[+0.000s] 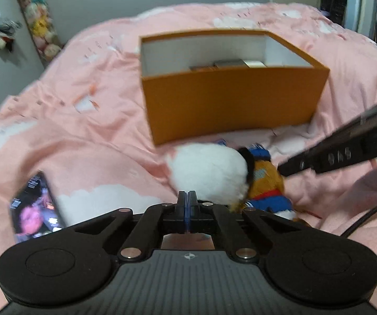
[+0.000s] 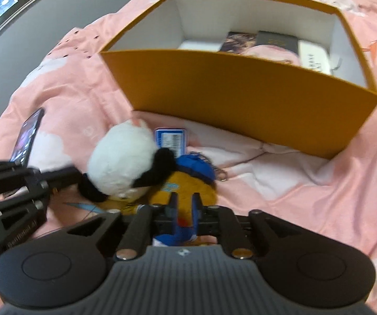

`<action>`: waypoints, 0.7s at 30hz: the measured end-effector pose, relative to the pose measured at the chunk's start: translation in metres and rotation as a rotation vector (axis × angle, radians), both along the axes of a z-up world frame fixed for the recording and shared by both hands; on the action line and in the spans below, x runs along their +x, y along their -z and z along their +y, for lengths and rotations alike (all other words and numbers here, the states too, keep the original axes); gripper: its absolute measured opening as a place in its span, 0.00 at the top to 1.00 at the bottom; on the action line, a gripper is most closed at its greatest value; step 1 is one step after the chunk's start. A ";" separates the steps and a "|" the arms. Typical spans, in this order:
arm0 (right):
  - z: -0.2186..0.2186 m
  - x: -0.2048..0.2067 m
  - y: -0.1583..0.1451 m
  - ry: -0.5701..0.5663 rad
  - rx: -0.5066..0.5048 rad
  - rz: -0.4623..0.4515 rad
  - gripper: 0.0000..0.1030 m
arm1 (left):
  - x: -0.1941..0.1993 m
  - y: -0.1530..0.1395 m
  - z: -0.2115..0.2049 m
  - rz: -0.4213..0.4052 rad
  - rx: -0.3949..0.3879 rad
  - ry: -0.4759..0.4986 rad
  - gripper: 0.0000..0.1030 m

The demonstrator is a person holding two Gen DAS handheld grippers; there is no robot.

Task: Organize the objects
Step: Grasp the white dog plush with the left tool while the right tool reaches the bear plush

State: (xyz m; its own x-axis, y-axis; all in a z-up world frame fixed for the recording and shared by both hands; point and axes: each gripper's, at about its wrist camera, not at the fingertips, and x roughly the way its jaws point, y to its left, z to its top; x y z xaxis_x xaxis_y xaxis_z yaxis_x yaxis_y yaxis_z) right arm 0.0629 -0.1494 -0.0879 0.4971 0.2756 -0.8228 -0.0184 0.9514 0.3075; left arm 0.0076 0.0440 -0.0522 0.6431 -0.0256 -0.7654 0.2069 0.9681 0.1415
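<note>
An open orange box (image 1: 230, 99) (image 2: 241, 99) stands on a pink duvet (image 1: 83, 136). In front of it a white plush with black parts (image 1: 209, 173) (image 2: 120, 162) lies against an orange plush with a blue cap (image 1: 264, 181) (image 2: 206, 191). My right gripper (image 2: 184, 202) is shut on the orange plush, whose red and blue body shows between the fingers. My left gripper (image 1: 187, 197) is shut, its tips at the white plush's near edge. In the right wrist view the left gripper (image 2: 80, 178) touches a black part of that plush; whether it pinches fur I cannot tell.
Several flat packs and cards (image 2: 267, 42) lie inside the box. A small blue pack with a barcode (image 2: 171, 141) lies between the plushes and the box. A dark printed card (image 1: 36, 204) (image 2: 28, 136) lies at the left. A black cable (image 1: 367, 218) crosses the right.
</note>
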 end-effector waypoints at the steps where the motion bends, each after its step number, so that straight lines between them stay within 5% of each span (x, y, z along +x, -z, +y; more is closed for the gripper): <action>1: 0.001 0.002 0.002 -0.006 0.014 0.005 0.62 | -0.002 -0.004 0.004 -0.007 -0.009 -0.010 1.00; 3: 0.007 0.005 0.007 -0.019 0.027 0.020 0.57 | -0.004 -0.006 0.008 0.019 -0.012 0.014 1.00; 10: 0.011 0.012 0.026 -0.040 0.078 0.095 0.45 | -0.006 0.011 -0.005 0.081 0.074 0.155 0.52; 13: 0.011 0.015 0.032 -0.039 0.084 0.112 0.42 | -0.002 0.022 -0.015 0.071 0.169 0.199 0.46; 18: 0.014 0.023 0.044 -0.041 0.078 0.139 0.36 | 0.011 0.043 -0.024 0.086 0.236 0.225 0.44; 20: 0.013 0.025 0.048 -0.044 0.087 0.148 0.37 | 0.014 0.046 -0.023 0.082 0.225 0.211 0.53; 21: 0.012 0.025 0.049 -0.039 0.095 0.150 0.39 | 0.013 0.045 -0.023 0.075 0.218 0.214 0.66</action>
State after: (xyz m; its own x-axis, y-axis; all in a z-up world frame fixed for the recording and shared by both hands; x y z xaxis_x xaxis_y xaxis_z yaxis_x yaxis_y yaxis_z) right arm 0.0881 -0.1379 -0.1371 0.3579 0.3720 -0.8565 -0.0014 0.9175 0.3978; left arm 0.0205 0.0214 -0.0968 0.5825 0.0158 -0.8127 0.4202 0.8500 0.3177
